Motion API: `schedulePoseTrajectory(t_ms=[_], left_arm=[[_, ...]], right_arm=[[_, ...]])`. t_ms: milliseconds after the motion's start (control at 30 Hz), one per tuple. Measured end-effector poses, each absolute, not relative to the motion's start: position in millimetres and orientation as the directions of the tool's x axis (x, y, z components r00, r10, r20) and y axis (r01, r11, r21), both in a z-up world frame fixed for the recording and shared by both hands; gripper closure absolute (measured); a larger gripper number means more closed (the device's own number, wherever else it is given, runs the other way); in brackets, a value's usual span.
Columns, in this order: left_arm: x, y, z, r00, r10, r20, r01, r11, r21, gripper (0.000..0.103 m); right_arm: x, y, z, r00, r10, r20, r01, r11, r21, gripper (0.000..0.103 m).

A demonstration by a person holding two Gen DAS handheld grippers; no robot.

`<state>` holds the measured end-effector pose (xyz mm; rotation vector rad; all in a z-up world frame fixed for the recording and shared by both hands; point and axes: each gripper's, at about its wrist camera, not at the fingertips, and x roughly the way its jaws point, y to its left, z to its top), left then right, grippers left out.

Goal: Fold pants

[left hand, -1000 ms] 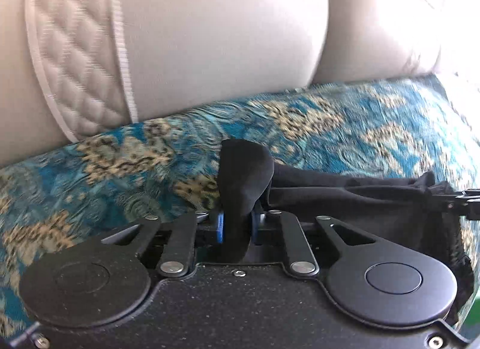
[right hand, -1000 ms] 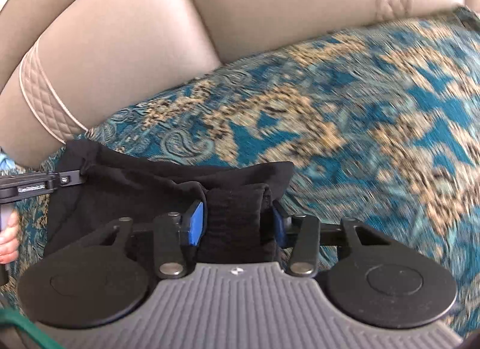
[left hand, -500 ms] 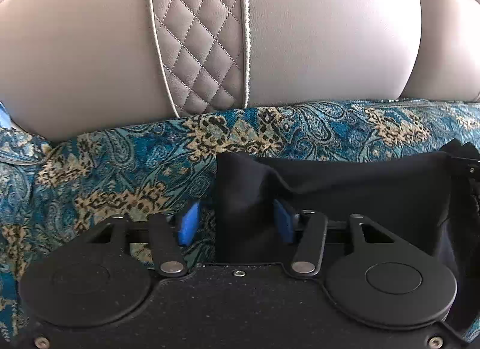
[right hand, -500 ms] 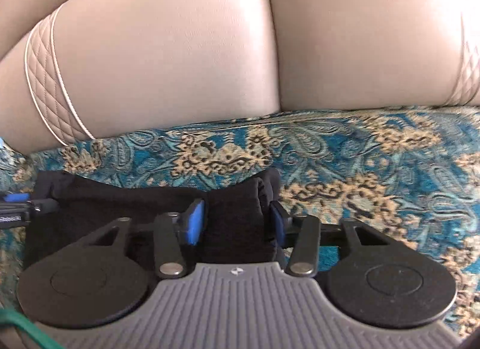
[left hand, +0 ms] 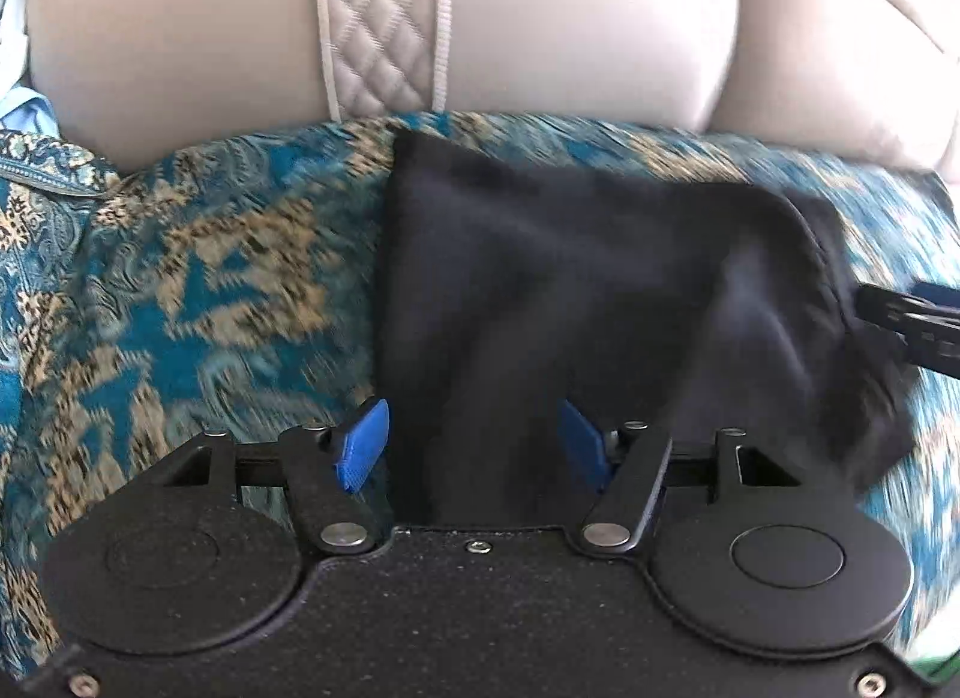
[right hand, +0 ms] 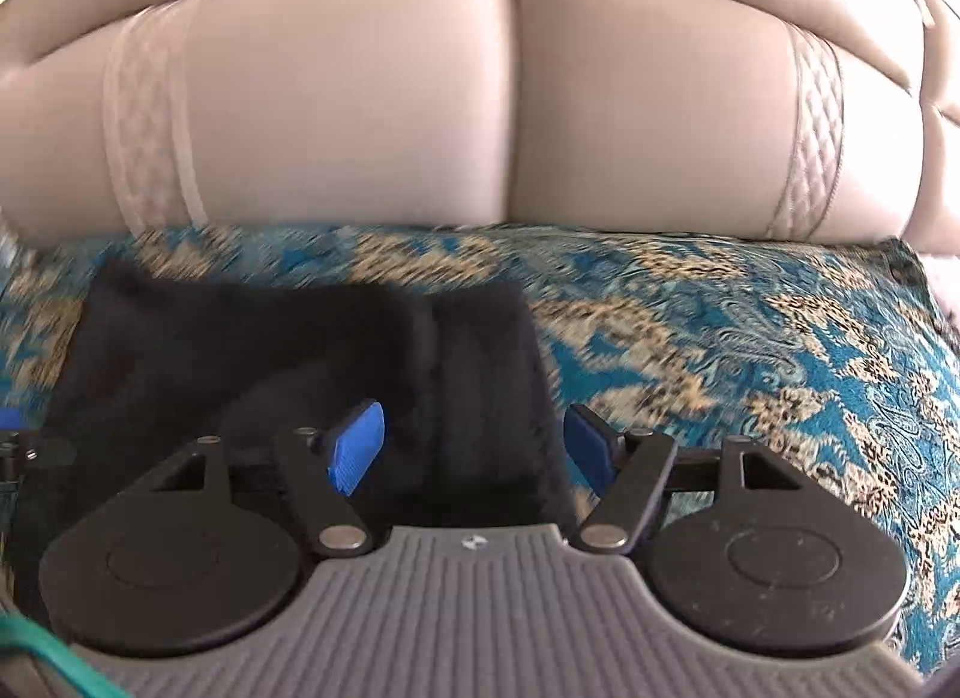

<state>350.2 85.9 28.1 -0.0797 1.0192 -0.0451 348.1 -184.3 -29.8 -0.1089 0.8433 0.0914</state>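
Observation:
The black pants [left hand: 570, 290] lie folded on a blue and gold patterned cloth [left hand: 198, 290] over the sofa seat. My left gripper [left hand: 474, 440] is open, its blue pads [left hand: 360, 446] spread, with the pants' left edge lying loose between them. My right gripper [right hand: 474, 446] is open too, and the pants [right hand: 300, 350] show in the right wrist view with their right edge lying loose between its blue pads [right hand: 357, 449]. The tip of the right gripper shows at the right edge of the left wrist view [left hand: 912, 320].
A beige leather sofa backrest [right hand: 510, 98] with quilted strips [left hand: 381, 26] rises just behind the seat. The patterned cloth [right hand: 750, 350] stretches away to the right of the pants. A light blue item [left hand: 24, 110] sits at the far left.
Both grippers have opened and let go of the pants. The pants now lie flat on the cloth, and both grippers have drawn back a little toward me.

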Motion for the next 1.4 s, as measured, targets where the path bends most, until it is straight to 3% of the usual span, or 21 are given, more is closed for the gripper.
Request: schedulePoseTrajectory(t_ms=[200,467,700,800,1100,1267,1400], left_arm=[[304,60,9,0.582,-0.103,-0.807,0.100,0.994,-0.054,0.040],[284,59,-13,0.731,-0.068,-0.679,0.051,0.998,-0.044,0.023],[274,57,-22,0.808,-0.056,-0.586,0.061,0.998,-0.012,0.018],[270,59,-28,0.828,-0.041,-0.559,0.039,0.999,-0.016,0.011],[233,80,-34,0.847,-0.077,-0.526,0.013,0.992,-0.123,0.007],[218,54,-27,0.842,-0.054,-0.536,0.047,0.999,-0.026,0.005],[204,31,-33,0.802,0.004,-0.597,0.028,0.999,0.045,0.001]], right_arm=[[317,-168,-56,0.646,0.071,-0.760,-0.173,0.983,-0.055,0.020],[291,-157,-92,0.786,0.046,-0.617,-0.250,0.936,-0.249,0.009],[298,-173,-101,0.836,0.055,-0.546,-0.190,0.962,-0.195,0.001],[289,-168,-98,0.849,0.038,-0.527,-0.168,0.965,-0.201,0.001],[245,-161,-112,0.894,0.020,-0.447,-0.101,0.982,-0.159,0.000],[216,-163,-113,0.906,0.031,-0.423,-0.101,0.984,-0.144,0.000],[188,-173,-117,0.903,0.056,-0.427,-0.116,0.987,-0.115,0.000]])
